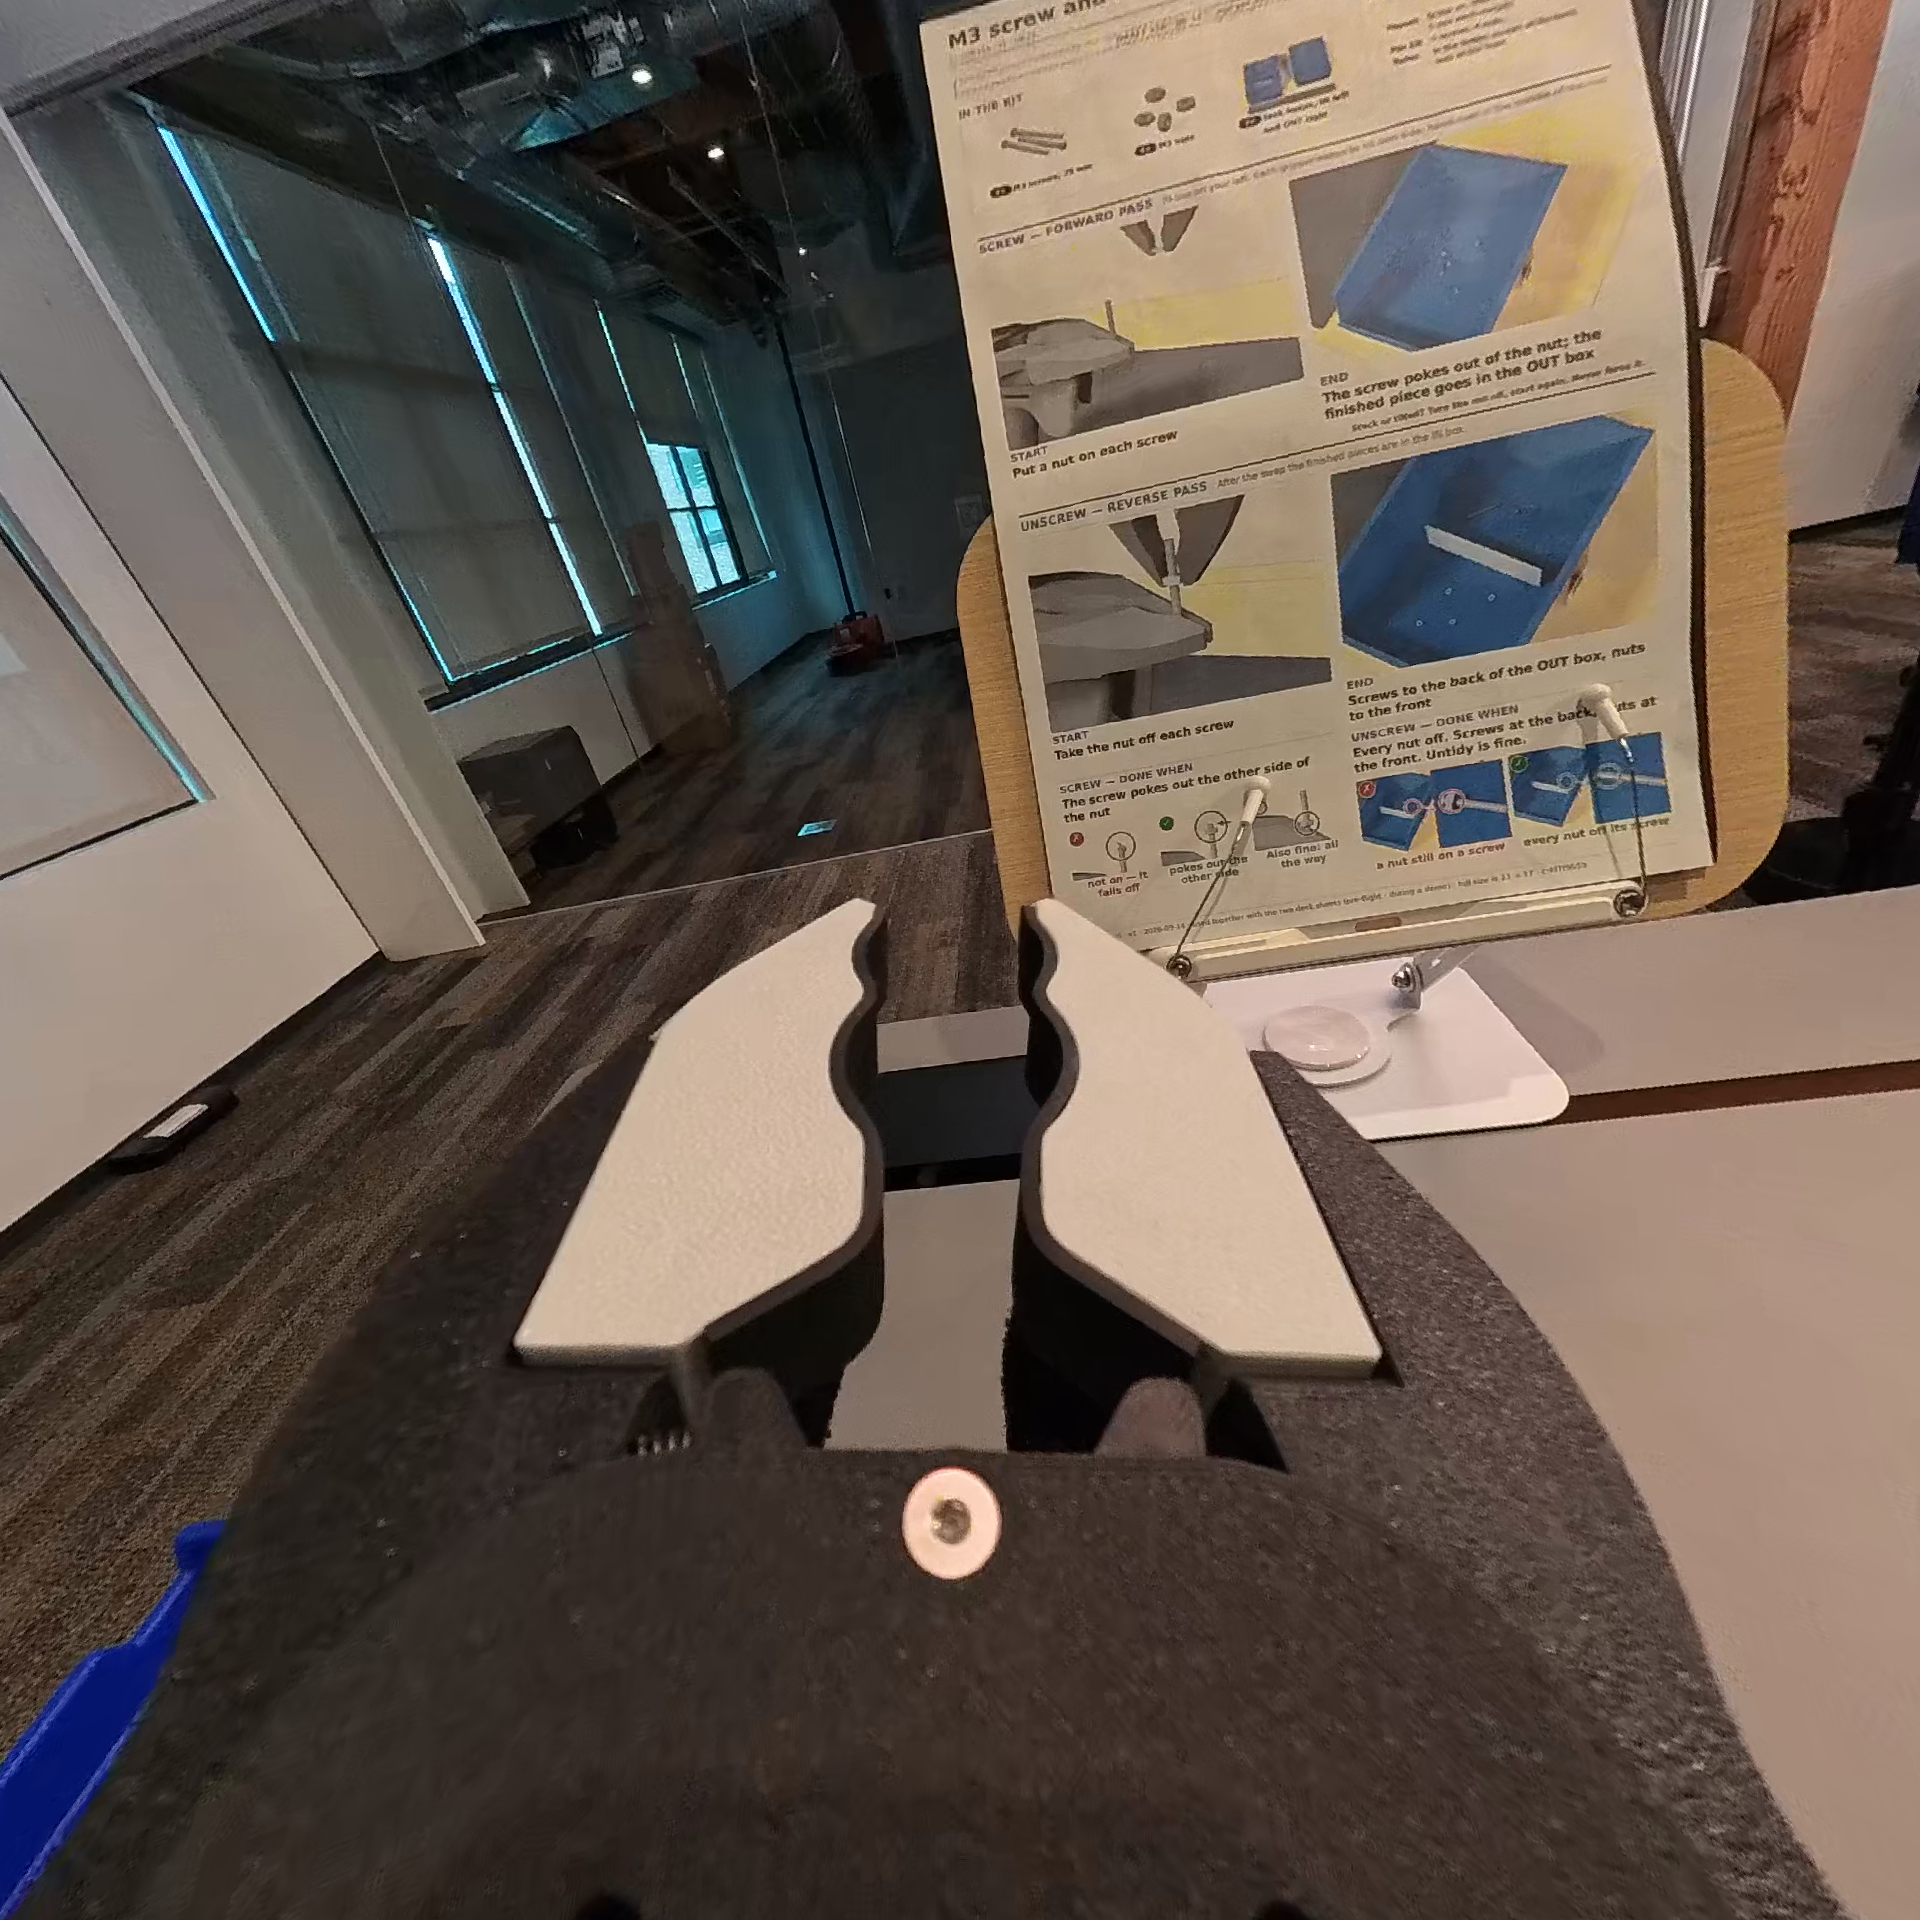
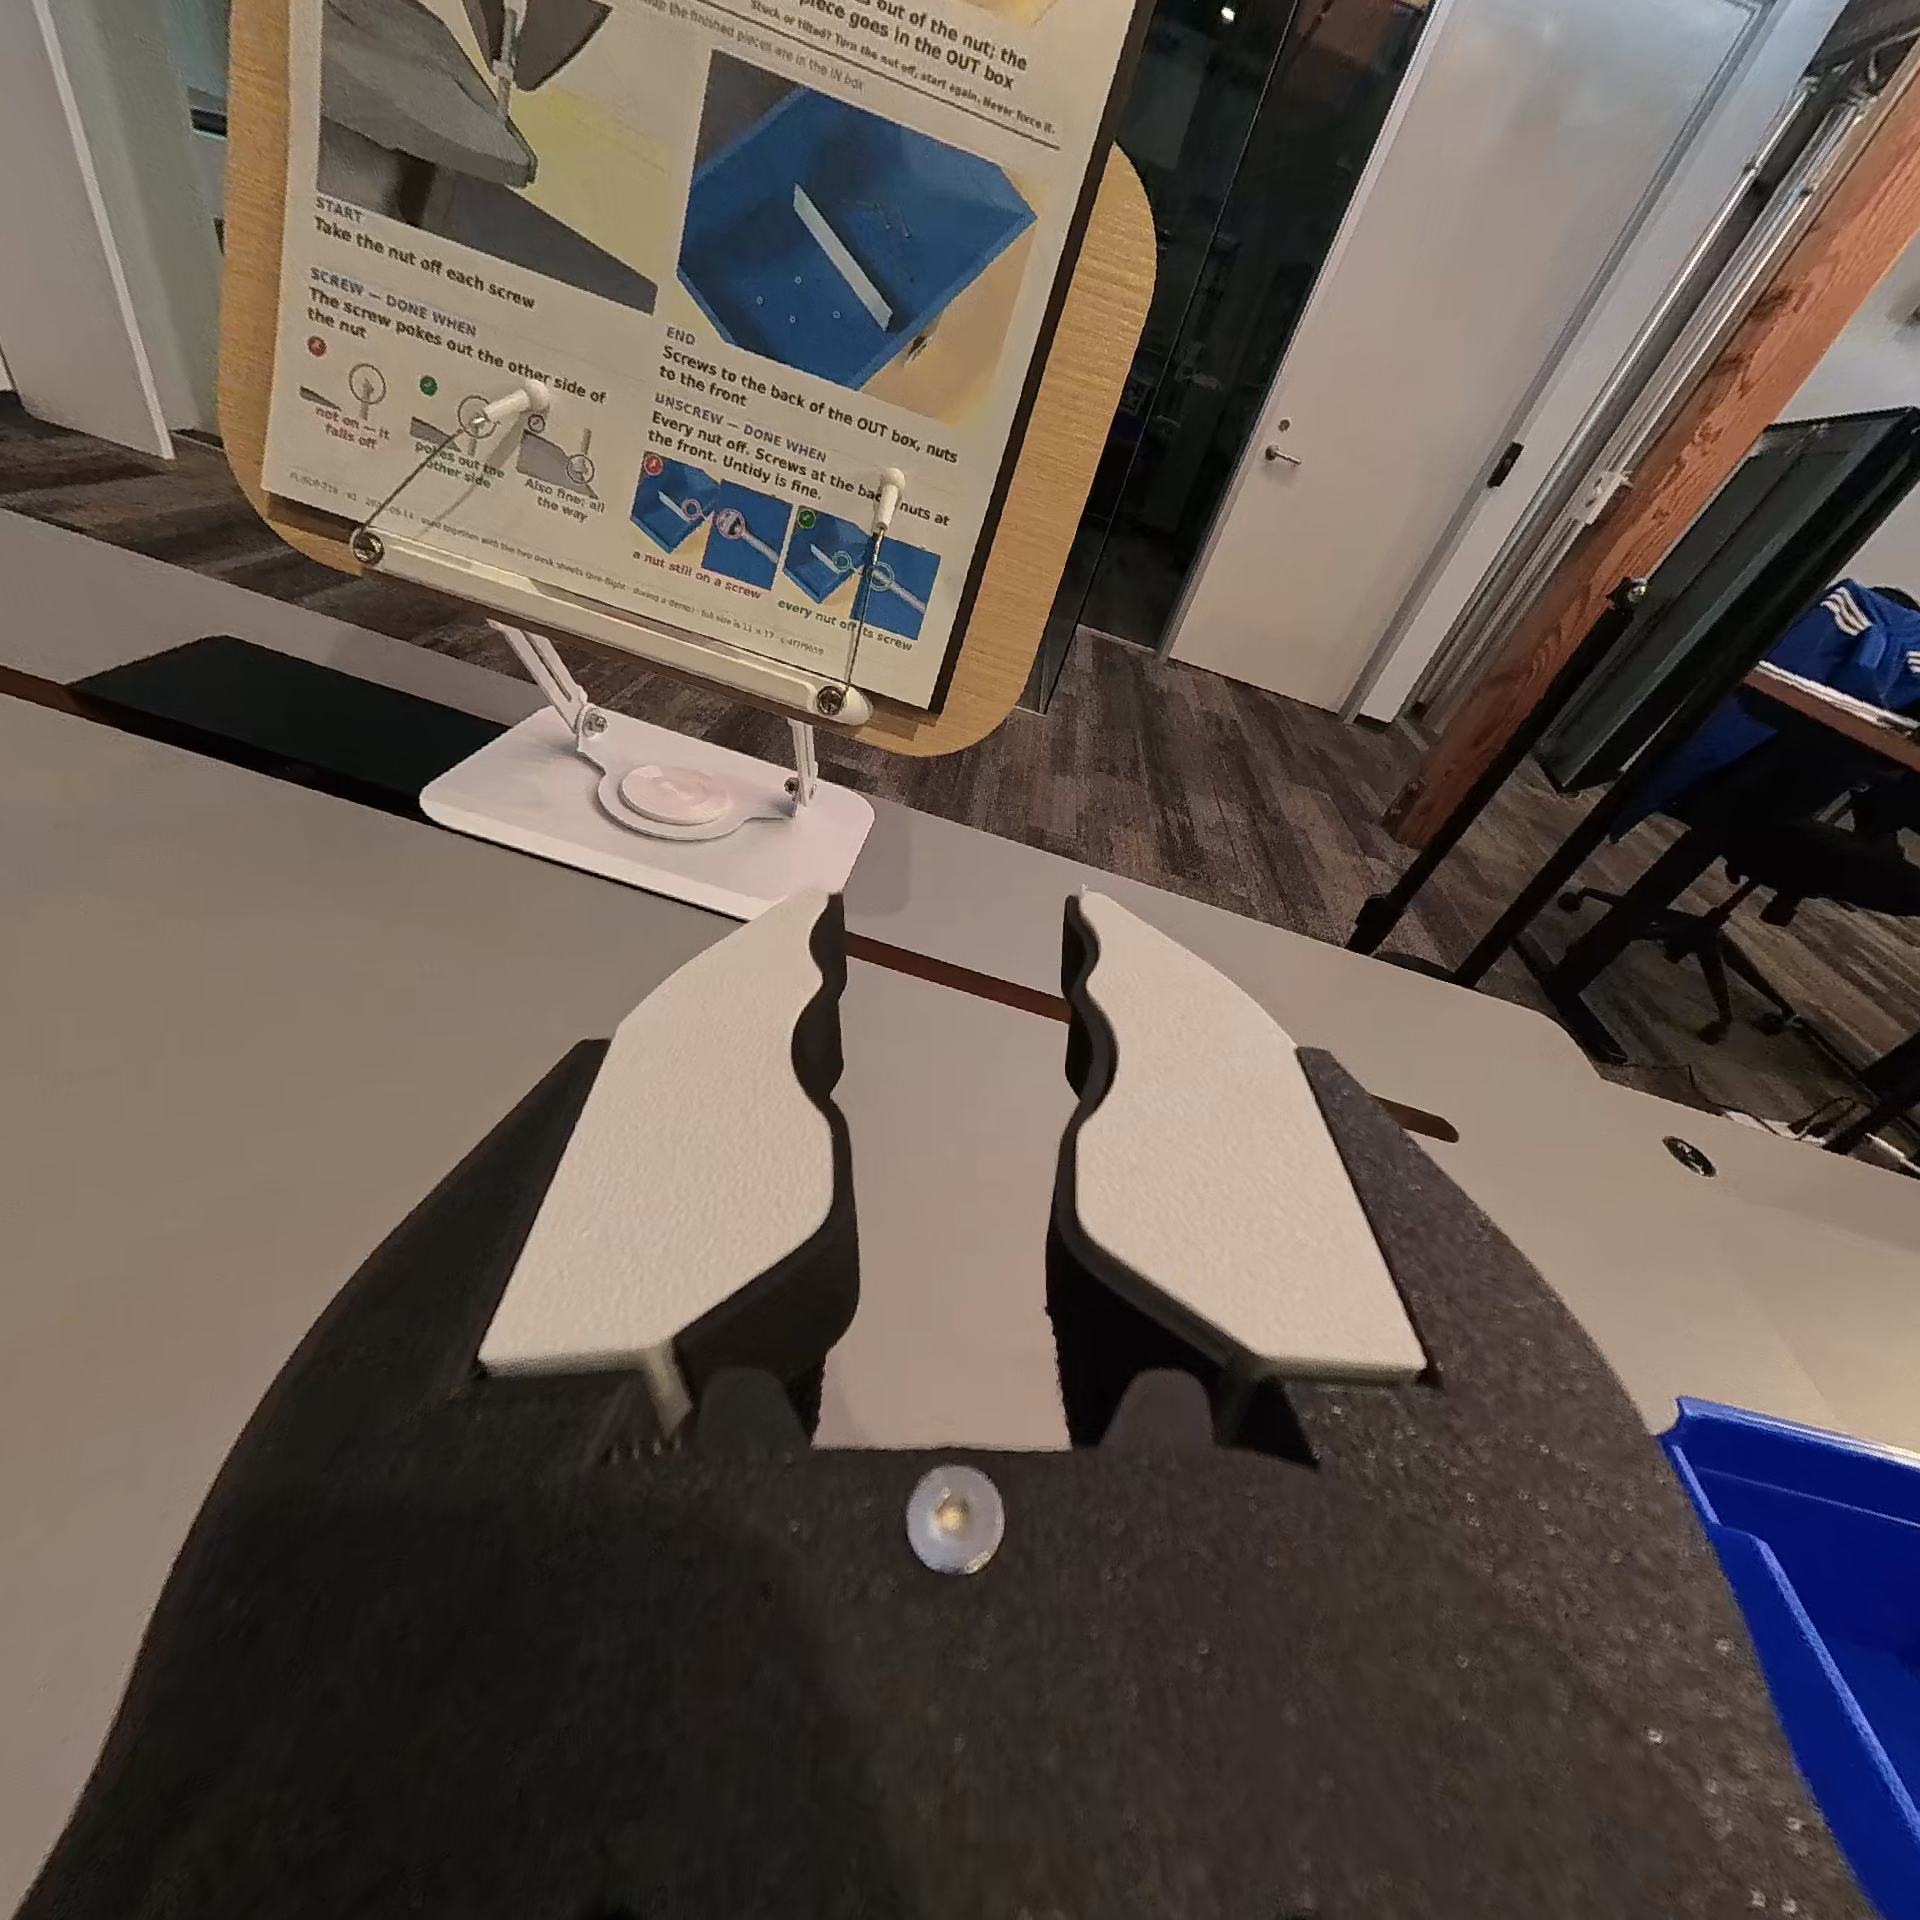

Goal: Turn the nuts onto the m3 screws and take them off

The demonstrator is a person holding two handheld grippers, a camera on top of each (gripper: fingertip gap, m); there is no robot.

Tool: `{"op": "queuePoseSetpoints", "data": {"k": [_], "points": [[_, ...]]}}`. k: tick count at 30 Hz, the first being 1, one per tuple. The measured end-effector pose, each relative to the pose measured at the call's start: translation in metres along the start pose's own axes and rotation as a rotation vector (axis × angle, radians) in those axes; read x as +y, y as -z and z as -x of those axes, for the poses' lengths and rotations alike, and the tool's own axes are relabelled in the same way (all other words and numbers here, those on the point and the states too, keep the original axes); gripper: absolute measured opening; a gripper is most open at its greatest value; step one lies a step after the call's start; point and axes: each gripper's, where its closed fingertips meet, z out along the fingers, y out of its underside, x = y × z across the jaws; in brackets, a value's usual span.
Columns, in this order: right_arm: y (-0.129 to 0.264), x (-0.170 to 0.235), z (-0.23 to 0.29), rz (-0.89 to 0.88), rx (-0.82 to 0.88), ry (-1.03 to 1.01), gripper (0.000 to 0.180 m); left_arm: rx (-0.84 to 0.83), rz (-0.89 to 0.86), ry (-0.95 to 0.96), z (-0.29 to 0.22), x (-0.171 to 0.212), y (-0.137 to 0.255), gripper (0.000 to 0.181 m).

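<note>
Empty left tool (image 1: 951,925), fingers apart

Ahead of me, in the upper right of the left wrist view, a printed instruction sheet (image 1: 1320,468) leans on a wooden-backed stand (image 1: 1455,1070) on the grey table (image 1: 1662,1299). A blue jacket (image 2: 1860,649) drapes a chair at the far right of the right wrist view.
</note>
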Motion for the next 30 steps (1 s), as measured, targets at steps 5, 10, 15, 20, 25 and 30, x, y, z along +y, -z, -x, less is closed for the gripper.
{"op": "queuePoseSetpoints", "data": {"k": [5,10,15,20,25,30], "points": [[-0.0003,-0.0017,0.001,-0.001,-0.002,-0.006,0.039,-0.001,0.003,0.001,0.0004,0.0012,-0.0009,0.023],[-0.0003,-0.0044,0.0011,-0.003,-0.002,0.003,0.038,-0.005,0.001,0.001,0.0017,0.0007,-0.0004,0.023],[-0.0006,-0.0054,0.0007,0.0,-0.01,0.003,0.038,-0.004,0.002,0.0,0.0017,0.0011,-0.0009,0.023],[0.0003,-0.007,-0.0009,-0.004,-0.008,0.008,0.037,-0.005,-0.002,0.0,0.0017,0.0002,-0.0005,0.022],[0.0005,-0.0054,-0.003,0.0,-0.004,0.01,0.037,-0.004,-0.002,-0.001,0.0011,0.0,-0.0005,0.022],[-0.0003,-0.0023,-0.0037,0.007,-0.004,0.009,0.037,-0.003,-0.002,-0.003,0.0005,0.0001,-0.0007,0.021]]}}
